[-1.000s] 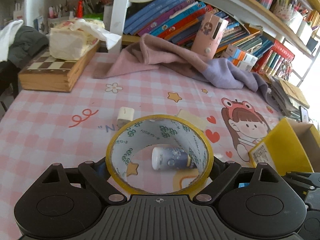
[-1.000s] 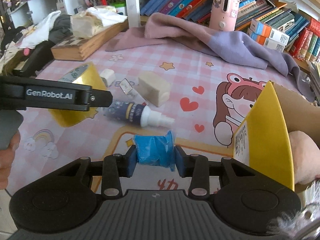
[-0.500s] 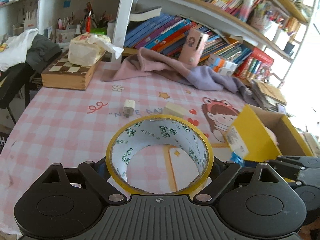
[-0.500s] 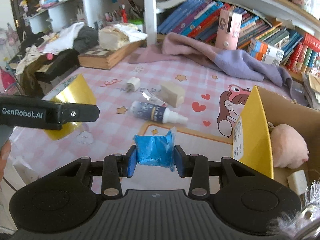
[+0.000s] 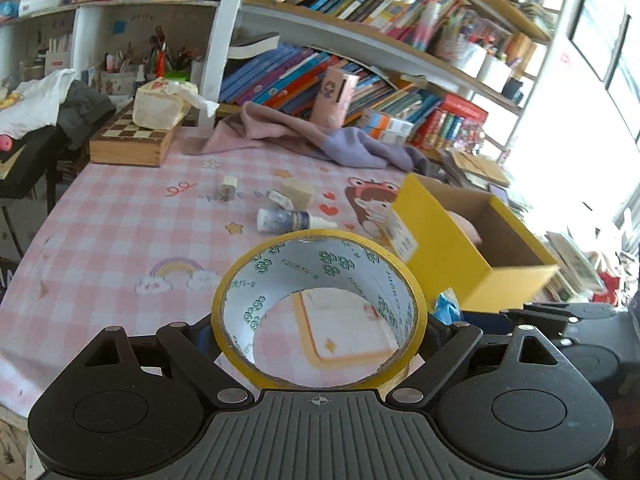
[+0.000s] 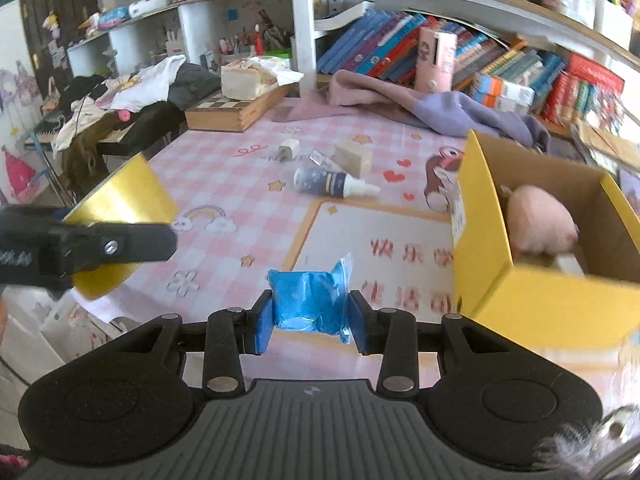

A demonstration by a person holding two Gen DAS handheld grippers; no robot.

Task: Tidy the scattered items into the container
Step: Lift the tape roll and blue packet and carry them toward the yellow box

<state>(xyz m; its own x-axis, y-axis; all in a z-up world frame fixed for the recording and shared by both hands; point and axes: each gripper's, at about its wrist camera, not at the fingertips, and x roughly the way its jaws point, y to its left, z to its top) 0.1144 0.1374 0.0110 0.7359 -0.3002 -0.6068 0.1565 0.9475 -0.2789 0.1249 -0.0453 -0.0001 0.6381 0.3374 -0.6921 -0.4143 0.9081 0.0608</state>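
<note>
Yellow tape roll (image 5: 316, 308) sits clamped in the left gripper (image 5: 318, 332), blue packet (image 6: 308, 298) squeezed in the right gripper (image 6: 310, 320), both above the table's (image 6: 240, 184) near edge, beside the yellow box (image 6: 540, 300)

Tape roll (image 5: 318, 308): yellow outside, white core printed with green logos. Packet (image 6: 310, 300): blue. Box (image 6: 548, 304): yellow. Surface (image 5: 120, 232): pink-white check. Chessboard (image 5: 130, 132): brown-cream squares.

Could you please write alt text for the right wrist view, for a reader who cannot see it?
The right gripper holds a blue packet above a pink checked tablecloth, beside an open yellow box containing a pink plush toy. At left, the left gripper holds a yellow tape roll; a spray bottle lies farther back.
</note>
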